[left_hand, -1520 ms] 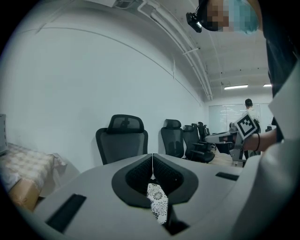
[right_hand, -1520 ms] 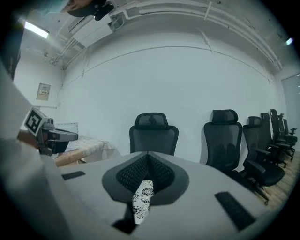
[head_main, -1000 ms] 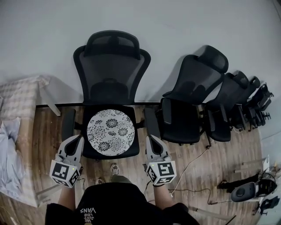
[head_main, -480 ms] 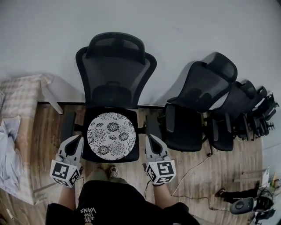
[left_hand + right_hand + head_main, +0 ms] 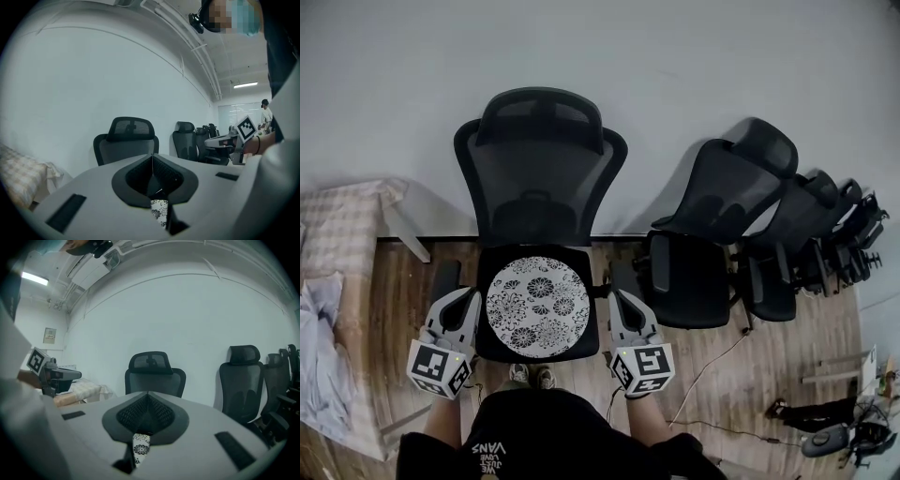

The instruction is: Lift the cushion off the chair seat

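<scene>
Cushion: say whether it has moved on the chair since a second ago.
No. The cushion lies centred on the chair seat, exactly where it lay before.

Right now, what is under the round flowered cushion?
The cushion lies on the black chair seat, whose corners and front edge show around it. The middle of the seat is covered, so anything between them cannot be seen.
</scene>
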The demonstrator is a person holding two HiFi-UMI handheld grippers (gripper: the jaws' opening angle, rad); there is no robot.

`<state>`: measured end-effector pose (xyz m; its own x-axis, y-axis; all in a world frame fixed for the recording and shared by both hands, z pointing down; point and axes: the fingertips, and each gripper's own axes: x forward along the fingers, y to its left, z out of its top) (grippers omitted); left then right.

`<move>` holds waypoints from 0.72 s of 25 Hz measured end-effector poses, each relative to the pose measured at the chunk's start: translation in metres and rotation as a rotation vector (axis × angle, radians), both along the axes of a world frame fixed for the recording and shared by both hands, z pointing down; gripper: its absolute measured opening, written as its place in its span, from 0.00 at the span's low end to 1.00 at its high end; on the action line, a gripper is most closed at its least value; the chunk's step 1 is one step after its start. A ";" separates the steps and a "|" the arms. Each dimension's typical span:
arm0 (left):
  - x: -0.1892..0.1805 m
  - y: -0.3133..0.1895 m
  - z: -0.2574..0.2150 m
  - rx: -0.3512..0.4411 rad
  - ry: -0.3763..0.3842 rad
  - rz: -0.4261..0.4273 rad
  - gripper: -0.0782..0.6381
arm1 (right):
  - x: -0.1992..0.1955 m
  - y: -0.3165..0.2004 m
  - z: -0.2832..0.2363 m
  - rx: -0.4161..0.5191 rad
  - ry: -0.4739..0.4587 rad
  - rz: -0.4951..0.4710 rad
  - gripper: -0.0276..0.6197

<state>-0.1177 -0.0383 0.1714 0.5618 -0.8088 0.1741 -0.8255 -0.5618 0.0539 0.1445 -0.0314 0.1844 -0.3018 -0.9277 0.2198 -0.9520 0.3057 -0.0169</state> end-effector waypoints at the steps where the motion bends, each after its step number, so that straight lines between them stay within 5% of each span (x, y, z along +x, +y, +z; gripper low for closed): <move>1: 0.000 -0.003 -0.001 0.003 -0.001 0.006 0.13 | -0.001 -0.002 -0.001 0.004 0.001 0.004 0.07; 18: -0.028 -0.035 0.002 -0.003 -0.002 0.039 0.13 | -0.010 -0.017 0.000 -0.002 0.003 0.090 0.07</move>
<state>-0.1456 -0.0729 0.1738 0.5927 -0.7856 0.1775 -0.8029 -0.5936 0.0537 0.1343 -0.0479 0.1847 -0.2167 -0.9506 0.2223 -0.9756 0.2189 -0.0150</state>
